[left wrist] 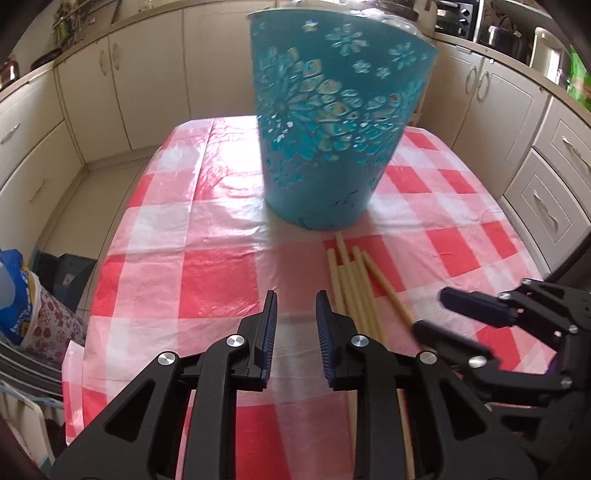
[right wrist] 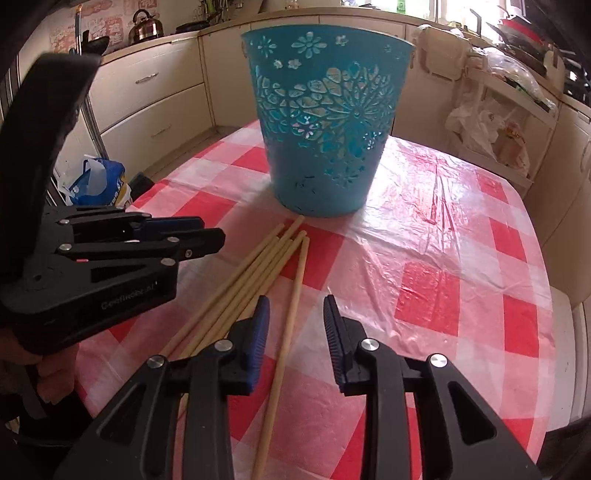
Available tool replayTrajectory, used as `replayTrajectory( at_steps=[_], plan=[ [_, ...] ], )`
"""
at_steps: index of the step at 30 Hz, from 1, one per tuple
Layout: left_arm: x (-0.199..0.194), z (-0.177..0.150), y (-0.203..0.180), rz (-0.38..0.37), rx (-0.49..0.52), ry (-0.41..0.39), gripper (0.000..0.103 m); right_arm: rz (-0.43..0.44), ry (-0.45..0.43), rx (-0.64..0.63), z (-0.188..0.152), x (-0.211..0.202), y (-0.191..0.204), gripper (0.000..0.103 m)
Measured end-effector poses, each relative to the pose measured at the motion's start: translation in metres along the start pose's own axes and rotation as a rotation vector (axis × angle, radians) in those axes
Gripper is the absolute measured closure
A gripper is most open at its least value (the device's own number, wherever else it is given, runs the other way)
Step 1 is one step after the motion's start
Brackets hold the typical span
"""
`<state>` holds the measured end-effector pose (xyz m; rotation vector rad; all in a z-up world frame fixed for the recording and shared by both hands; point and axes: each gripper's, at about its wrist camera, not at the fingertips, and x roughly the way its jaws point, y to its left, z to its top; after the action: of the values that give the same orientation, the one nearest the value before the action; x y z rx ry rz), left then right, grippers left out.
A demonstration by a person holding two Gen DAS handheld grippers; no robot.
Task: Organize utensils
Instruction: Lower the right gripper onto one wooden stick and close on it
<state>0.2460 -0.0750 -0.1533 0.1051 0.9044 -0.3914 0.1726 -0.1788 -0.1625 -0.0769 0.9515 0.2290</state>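
Only our right view shows a stick [right wrist: 284, 339] between the right gripper [right wrist: 295, 321]'s narrow, untouching fingers; our left gripper [left wrist: 295, 314] gapes narrowly, empty. Its lettering is blurred.

A red-and-white checkered tablecloth [right wrist: 436, 295] is covering the table beneath both grippers. Cream cabinets [left wrist: 122, 92] are lining the walls beyond. A kettle [right wrist: 146, 26] is sitting on the counter, far ahead-left of the right gripper. A blue bag [right wrist: 98, 182] is resting below the table edge, left.
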Motion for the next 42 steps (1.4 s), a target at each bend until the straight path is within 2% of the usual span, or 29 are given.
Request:
replayTrajectory(
  at_steps=[1, 3, 6, 10, 12, 14, 16, 18, 19, 20, 24, 29, 39, 42],
  plan=[
    [0.002, 0.001, -0.004, 0.001, 0.015, 0.004, 0.082, -0.015, 0.014, -0.018, 0.001, 0.004, 0.001, 0.079],
    [0.011, 0.001, -0.01, 0.007, 0.039, 0.028, 0.082, -0.029, 0.047, -0.042, 0.0, 0.011, 0.001, 0.095],
    [0.017, -0.003, -0.01, 0.018, 0.053, 0.046, 0.084, -0.037, 0.059, -0.045, -0.008, 0.006, -0.006, 0.095],
    [0.014, -0.001, -0.006, -0.008, 0.032, 0.051, 0.084, -0.002, 0.071, -0.03, -0.015, 0.0, -0.014, 0.093],
    [0.012, 0.004, -0.008, -0.019, 0.03, 0.037, 0.084, -0.007, 0.069, -0.033, -0.011, 0.0, -0.016, 0.068],
    [0.012, 0.008, -0.014, -0.022, 0.048, 0.035, 0.084, -0.003, 0.063, -0.034, -0.005, 0.003, -0.016, 0.067],
    [0.02, 0.009, -0.018, -0.002, 0.072, 0.058, 0.084, 0.0, 0.074, -0.057, -0.002, 0.008, -0.013, 0.072],
    [0.022, 0.009, -0.018, -0.001, 0.075, 0.057, 0.086, 0.008, 0.081, -0.074, 0.0, 0.011, -0.012, 0.092],
    [0.022, 0.009, -0.018, 0.002, 0.084, 0.059, 0.088, 0.006, 0.087, -0.07, 0.0, 0.01, -0.013, 0.096],
    [0.022, 0.009, -0.018, 0.004, 0.088, 0.063, 0.091, 0.001, 0.091, -0.067, 0.0, 0.011, -0.014, 0.096],
    [0.023, 0.01, -0.01, -0.04, 0.055, 0.094, 0.091, 0.025, 0.1, -0.017, -0.002, 0.01, -0.022, 0.096],
    [0.021, 0.013, -0.013, -0.078, 0.042, 0.092, 0.089, 0.022, 0.119, -0.049, 0.004, 0.014, -0.02, 0.096],
    [0.032, 0.013, -0.03, -0.014, 0.126, 0.109, 0.089, 0.033, 0.119, -0.063, 0.005, 0.015, -0.019, 0.096],
    [0.031, 0.014, -0.03, -0.026, 0.126, 0.119, 0.097, 0.026, 0.126, -0.092, 0.006, 0.016, -0.015, 0.096]
  ],
)
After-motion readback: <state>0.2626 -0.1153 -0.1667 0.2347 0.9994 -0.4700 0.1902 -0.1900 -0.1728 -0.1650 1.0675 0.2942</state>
